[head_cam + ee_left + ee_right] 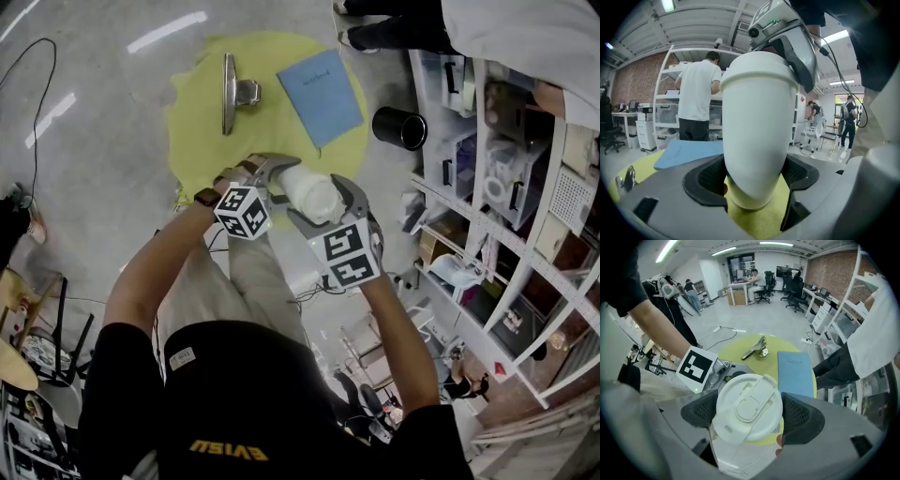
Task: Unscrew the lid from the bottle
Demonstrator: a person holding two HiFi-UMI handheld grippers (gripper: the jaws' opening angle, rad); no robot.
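Over the mat — left gripper holds bottle, right gripper lid.

Yellow round table: metal clip, blue notebook, lying apart.

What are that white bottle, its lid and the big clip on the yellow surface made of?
The bottle: likely plastic, matte white, opaque and smooth. The lid: moulded plastic too, matte, with a flip tab. The clip: metal, by its shiny silver glare.
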